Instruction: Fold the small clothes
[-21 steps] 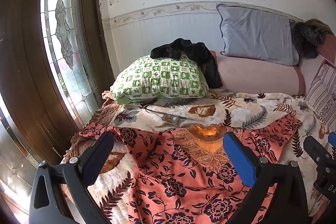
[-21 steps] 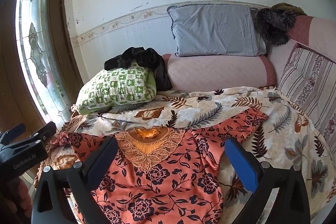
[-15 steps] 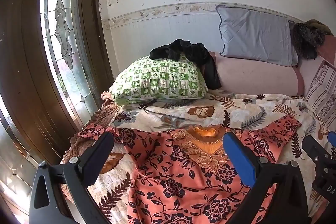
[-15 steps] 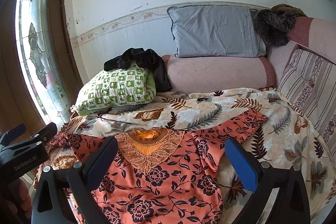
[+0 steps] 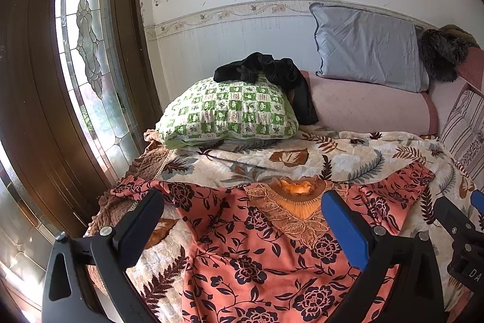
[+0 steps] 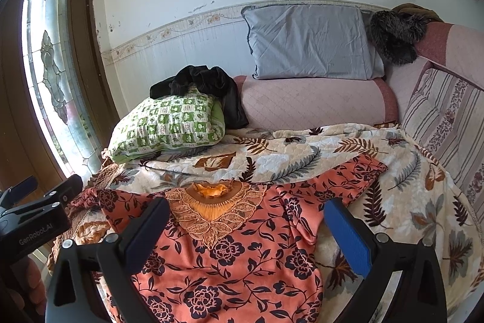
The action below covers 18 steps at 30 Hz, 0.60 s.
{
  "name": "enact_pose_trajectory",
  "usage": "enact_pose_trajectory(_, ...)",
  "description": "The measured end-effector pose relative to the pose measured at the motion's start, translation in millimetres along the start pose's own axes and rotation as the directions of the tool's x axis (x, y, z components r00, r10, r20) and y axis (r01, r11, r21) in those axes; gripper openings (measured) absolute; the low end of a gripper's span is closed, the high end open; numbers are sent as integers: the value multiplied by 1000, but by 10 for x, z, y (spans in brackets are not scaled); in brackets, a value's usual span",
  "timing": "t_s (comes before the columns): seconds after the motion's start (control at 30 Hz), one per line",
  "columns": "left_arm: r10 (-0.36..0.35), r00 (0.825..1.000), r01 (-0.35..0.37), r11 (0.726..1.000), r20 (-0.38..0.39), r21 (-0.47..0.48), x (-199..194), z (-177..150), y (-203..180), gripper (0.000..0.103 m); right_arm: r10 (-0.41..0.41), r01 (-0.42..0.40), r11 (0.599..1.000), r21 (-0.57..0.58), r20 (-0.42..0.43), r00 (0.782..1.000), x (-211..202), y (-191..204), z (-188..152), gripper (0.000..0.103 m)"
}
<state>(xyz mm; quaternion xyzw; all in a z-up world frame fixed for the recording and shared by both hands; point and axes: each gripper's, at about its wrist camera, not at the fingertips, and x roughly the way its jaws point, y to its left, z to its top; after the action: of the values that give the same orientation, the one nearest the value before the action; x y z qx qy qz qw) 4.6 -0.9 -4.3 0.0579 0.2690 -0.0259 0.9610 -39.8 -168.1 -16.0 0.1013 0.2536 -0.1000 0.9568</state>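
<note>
Left gripper [image 5: 242, 212] and right gripper [image 6: 246, 217] both hover wide open, holding nothing, above the floral dress [image 6: 242, 262] spread flat on the bed [image 6: 408, 202] just ahead of them.

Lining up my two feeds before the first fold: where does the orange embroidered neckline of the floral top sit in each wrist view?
Left wrist: neckline lies right of centre, just inside the blue finger.
Right wrist: neckline lies left of centre, beside the black finger.
Shared landmark: green checked pillow, upper left of the neckline in both.
</note>
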Motion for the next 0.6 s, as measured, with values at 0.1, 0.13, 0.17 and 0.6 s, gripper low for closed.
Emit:
enact_pose_trajectory(0.1,-70,996,70,998,-48,-7,308,-29,-14,103,24,-23,999,33,-27,999,144,-108,-22,103)
enact_pose_trajectory(0.13,-83,995,83,997,-55,-3,432,-55,-37,103,45,-43,997,58,-41,998,213,-196,-38,103)
enact_pose_trajectory(0.17,-78,997,78,997,-25,3,584,-72,-78,103,62,-58,995,87,-54,997,288,-303,-58,103)
enact_pose_trajectory(0.6,-122,993,120,980,-4,-160,1693,-114,-659,103,-43,113,881,460,-160,986,1385,-2361,-343,103)
